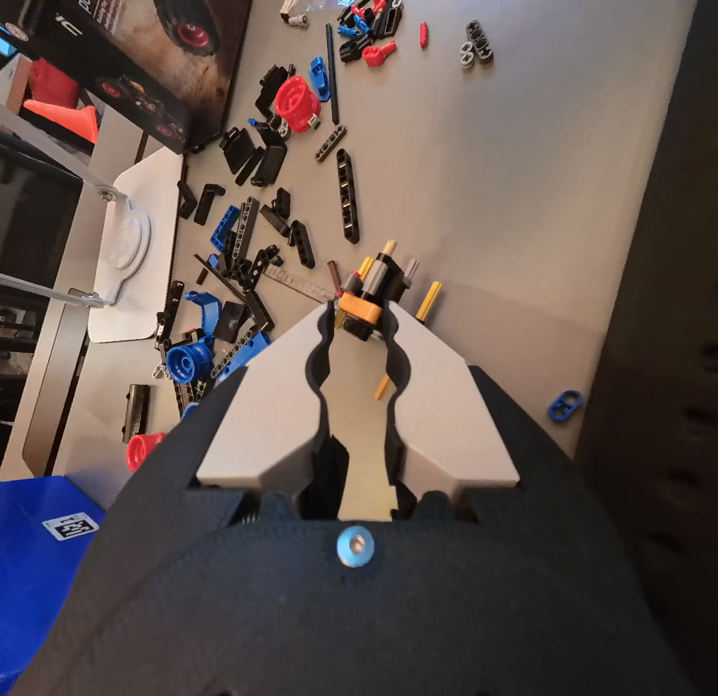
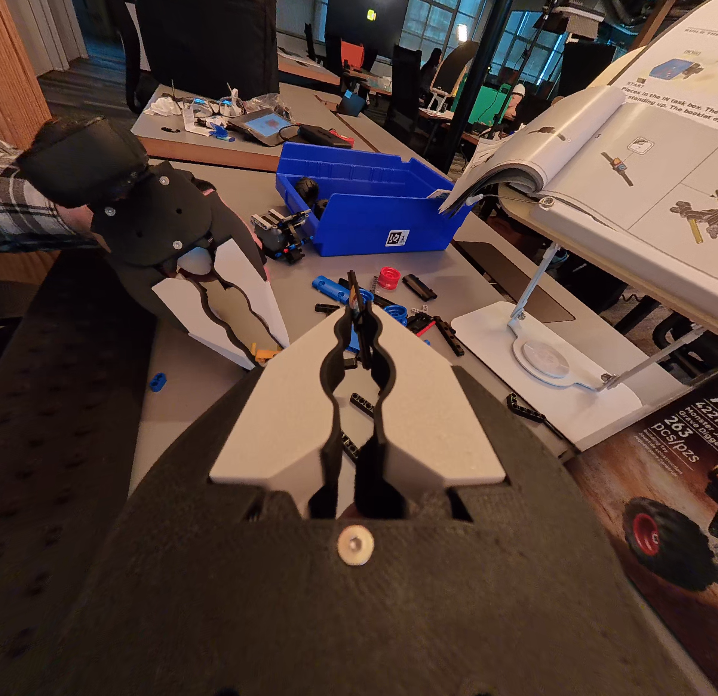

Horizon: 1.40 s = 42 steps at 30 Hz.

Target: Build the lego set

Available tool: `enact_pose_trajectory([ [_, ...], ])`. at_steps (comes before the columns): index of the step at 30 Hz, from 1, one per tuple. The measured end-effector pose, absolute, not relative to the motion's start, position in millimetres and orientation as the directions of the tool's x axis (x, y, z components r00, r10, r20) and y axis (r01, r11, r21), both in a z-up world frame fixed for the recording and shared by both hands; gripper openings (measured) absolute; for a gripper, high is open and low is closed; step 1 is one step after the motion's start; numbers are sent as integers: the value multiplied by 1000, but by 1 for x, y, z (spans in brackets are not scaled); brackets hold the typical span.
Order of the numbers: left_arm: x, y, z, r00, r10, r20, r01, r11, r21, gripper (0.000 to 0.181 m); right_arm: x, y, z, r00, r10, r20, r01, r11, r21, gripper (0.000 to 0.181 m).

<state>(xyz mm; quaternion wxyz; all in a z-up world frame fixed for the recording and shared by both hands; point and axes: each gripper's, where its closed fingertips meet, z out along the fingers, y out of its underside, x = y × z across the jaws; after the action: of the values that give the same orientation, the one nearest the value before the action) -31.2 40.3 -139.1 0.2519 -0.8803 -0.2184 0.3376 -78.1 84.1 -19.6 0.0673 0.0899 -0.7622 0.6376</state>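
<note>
My left gripper [image 1: 359, 313] is shut on a small assembly [image 1: 373, 285] of black, grey and orange pieces with yellow axles, held low over the grey table [image 1: 505, 211]. The left gripper also shows in the right wrist view [image 2: 268, 356], with the assembly's orange piece [image 2: 266, 354] at its tips. My right gripper [image 2: 357, 316] is shut on a thin black axle [image 2: 360, 339] that carries a small coloured piece near its top. It holds the axle upright above the loose pieces, to the right of the left gripper.
Loose black, blue and red pieces [image 1: 241, 250] cover the table, with a red hub [image 1: 297, 102] and a blue hub [image 1: 188, 362]. A blue bin [image 2: 369, 219] has a partial build [image 2: 279, 234] beside it. An open booklet [image 2: 621, 152] sits on a white stand [image 2: 544, 366]. The set's box [image 2: 660, 483] lies at right. My right fingertips sit around 15 centimeters from my left ones. My right tips are about 20 centimeters from the blue hub [image 1: 188, 362], my left tips only 15 centimeters.
</note>
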Motion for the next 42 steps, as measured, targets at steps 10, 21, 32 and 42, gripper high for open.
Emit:
enact_pose_trajectory([
  [10,-29,35,-139,674,563,-478,219,-771,-598,23,-78,84,-19,-975,-51,218,-224,170,-960,4],
  [21,-23,28,-138,660,583,-475,235,-760,-606,21,-77,85,-16,-974,-50,221,-227,162,-960,4],
  [32,-18,21,-138,645,615,-454,261,-736,-625,20,-74,85,-16,-973,-56,223,-230,163,-960,4],
  [42,-20,16,-131,651,630,-423,276,-716,-641,14,-74,86,-14,-972,-54,227,-232,157,-960,4],
])
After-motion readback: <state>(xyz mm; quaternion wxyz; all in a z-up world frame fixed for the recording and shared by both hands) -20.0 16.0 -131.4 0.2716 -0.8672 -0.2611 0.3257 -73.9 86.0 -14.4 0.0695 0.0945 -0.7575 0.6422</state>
